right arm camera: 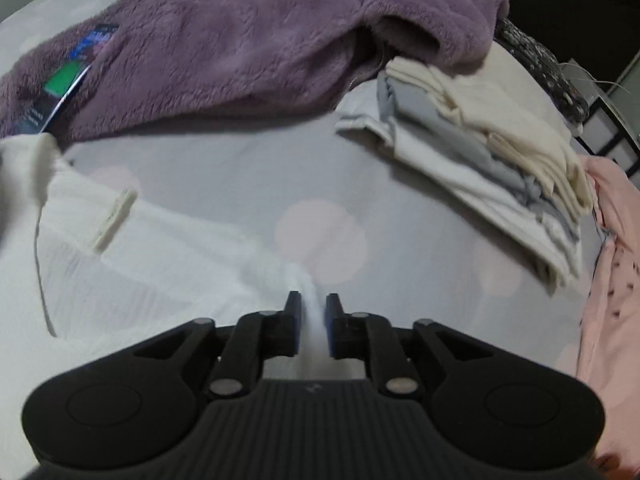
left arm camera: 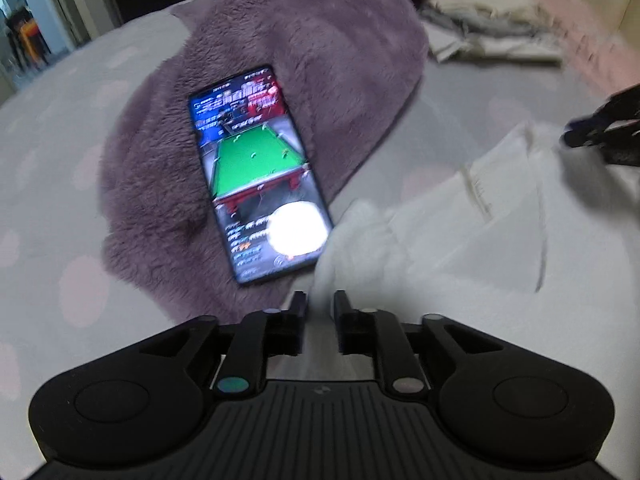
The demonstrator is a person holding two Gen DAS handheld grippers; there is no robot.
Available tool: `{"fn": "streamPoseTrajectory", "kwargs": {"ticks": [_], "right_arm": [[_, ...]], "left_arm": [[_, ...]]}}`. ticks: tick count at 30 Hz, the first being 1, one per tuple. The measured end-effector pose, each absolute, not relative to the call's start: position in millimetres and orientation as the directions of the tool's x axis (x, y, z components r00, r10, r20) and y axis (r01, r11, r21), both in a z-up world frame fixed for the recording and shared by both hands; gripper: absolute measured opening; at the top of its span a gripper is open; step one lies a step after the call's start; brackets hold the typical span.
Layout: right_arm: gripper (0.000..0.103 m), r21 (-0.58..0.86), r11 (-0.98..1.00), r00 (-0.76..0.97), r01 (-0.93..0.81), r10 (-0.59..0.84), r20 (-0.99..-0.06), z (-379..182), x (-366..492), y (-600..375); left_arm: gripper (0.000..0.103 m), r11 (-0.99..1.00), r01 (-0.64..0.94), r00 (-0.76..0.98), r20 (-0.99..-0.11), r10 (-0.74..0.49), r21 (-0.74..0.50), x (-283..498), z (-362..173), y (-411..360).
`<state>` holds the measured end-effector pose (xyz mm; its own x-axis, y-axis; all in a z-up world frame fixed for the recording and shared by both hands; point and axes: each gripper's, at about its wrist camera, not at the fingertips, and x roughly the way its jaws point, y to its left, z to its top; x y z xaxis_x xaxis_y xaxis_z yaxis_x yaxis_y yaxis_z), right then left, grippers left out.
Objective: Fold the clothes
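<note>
We hold white top flat, unfolded: left gripper and right gripper each pinch edge. Folded stack beyond top; purple fleece left.

Bed was covered by a pale grey sheet printed with large faint pink dots. Lying directly on it: a purple fleece garment across the far side; a white garment spread flat at near left; a stack of folded cream, grey and white clothes at right; a pink garment along the right edge, just beside that stack.
</note>
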<state>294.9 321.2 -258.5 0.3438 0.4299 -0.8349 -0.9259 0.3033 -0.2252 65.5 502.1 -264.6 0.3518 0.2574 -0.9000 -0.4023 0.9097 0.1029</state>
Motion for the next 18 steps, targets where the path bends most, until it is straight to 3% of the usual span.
{"fn": "streamPoseTrajectory", "kwargs": {"ticks": [2,6,9,12,18], "right_arm": [[0.033,-0.203,0.354,0.363,-0.913,0.479,-0.799,-249,290,297],[0.035,-0.066,0.422,0.327,-0.904,0.586,-0.741,-226,260,224],[0.039,-0.004,0.413,0.274,-0.911,0.597,-0.754,-224,220,163],[0.040,0.034,0.395,0.210,-0.918,0.557,-0.803,-235,178,111],[0.046,0.077,0.249,0.049,-0.965,0.465,-0.884,-261,94,23]], "left_arm": [[0.016,0.891,-0.435,0.379,-0.871,0.312,0.130,45,-246,491],[0.048,0.872,-0.488,0.457,-0.858,0.233,-0.024,-20,-217,465],[0.049,0.856,-0.495,0.429,-0.899,0.090,-0.151,-80,-228,420],[0.046,0.848,-0.490,0.358,-0.934,-0.018,-0.204,-131,-248,366],[0.046,0.864,-0.471,0.255,-0.965,-0.059,-0.177,-202,-260,270]]}}
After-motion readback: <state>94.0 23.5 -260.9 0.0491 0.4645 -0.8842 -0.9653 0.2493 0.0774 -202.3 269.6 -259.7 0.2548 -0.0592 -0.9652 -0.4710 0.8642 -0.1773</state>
